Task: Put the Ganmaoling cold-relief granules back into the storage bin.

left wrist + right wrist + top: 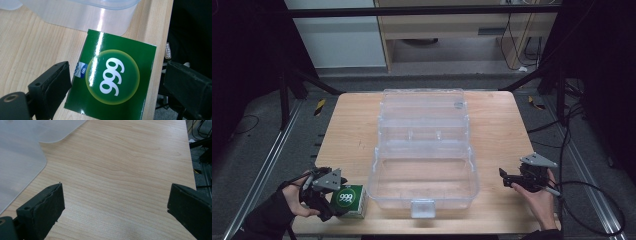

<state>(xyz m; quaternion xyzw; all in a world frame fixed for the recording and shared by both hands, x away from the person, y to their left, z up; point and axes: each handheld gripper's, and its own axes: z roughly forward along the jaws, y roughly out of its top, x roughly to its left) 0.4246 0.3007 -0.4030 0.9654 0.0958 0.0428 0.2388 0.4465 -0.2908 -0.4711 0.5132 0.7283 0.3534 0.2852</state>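
Observation:
A green carton [348, 200] printed with "999" lies flat at the table's front left corner, just left of a clear plastic storage box [374, 172] that stands open with its lid folded back. My left gripper [337, 201] is open and straddles the carton [112, 80]. One jaw touches the carton's edge and the other stands a little off it. The clear box's corner [95, 15] is just beyond the carton. My right gripper [506, 179] hovers open over bare wood right of the box, with nothing between its fingers [42, 207].
The wooden table [497, 130] has bare surface on both sides of the clear box. The box's rounded edge [17, 157] lies to the left in the right gripper view. Black frame legs and cables [572, 145] surround the table on the floor.

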